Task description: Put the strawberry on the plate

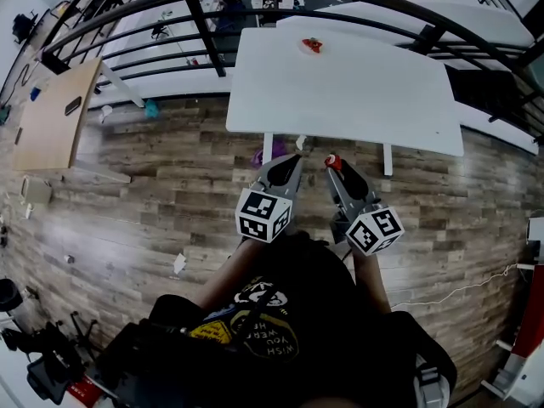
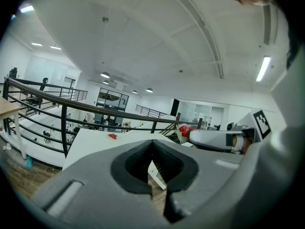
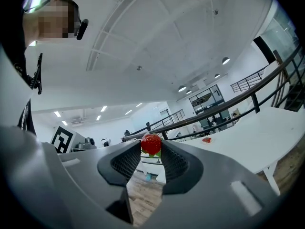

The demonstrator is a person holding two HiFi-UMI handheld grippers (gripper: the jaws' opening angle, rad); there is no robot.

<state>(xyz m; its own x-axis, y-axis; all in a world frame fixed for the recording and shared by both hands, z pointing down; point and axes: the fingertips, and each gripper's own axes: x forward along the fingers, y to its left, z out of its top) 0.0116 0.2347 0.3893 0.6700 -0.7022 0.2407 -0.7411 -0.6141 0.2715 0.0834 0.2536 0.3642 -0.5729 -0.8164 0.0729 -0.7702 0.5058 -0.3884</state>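
Right now the strawberry (image 3: pixel 151 144) is up in the air, pinched at the very tip of the right gripper (image 1: pixel 334 165). Its jaws squeeze it from both sides. The left gripper (image 2: pixel 152 143) is just beside it on the left, jaws closed on nothing.

The plate (image 1: pixel 304 44) is far away, at the far edge of the white table (image 1: pixel 357 92). A small red thing (image 1: pixel 314 46) already lies on it. I think the job is only starting. The berry has to be carried over the table, kept level and held softly so it does not squash or slip. It should go down low onto the plate before the jaws let go.

Below is a wood floor (image 1: pixel 153 194). A black rail (image 1: pixel 204 24) curves behind the table. A brown desk (image 1: pixel 55 113) is far left.
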